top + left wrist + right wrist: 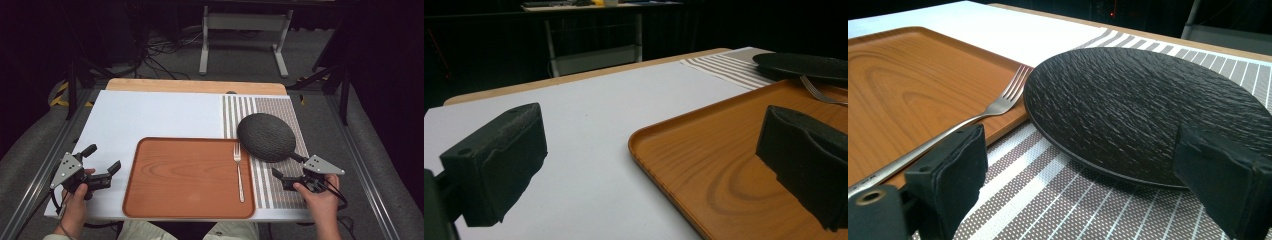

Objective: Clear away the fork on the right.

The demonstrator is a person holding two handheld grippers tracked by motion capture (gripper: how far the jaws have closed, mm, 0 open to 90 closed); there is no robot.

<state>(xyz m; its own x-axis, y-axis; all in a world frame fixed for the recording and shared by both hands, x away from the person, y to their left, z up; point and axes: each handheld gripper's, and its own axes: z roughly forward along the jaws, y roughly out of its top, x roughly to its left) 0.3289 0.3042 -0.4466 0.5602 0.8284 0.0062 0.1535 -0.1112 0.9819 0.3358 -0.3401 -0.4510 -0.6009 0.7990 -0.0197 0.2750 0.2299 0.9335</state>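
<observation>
A brown wooden tray [185, 175] lies at the front middle of the table, with a silver fork [239, 172] lengthwise near its right rim. A round, dark, textured plate [266, 136] rests on a striped placemat [272, 107], its edge overlapping the tray's right corner. My left gripper [103, 158] is open on the white mat left of the tray [724, 165], jaws wide [651, 165] with nothing between them. My right gripper [286, 166] is open just in front of the plate [1148, 105], its jaws [1088, 185] low over the placemat [1048, 200] beside the fork [963, 125].
A white mat [155, 115] covers the left and back of the table, and a wooden edge [195, 86] runs along the far side. Metal rails flank the table. On the floor behind are a white stand [245, 30] and cables.
</observation>
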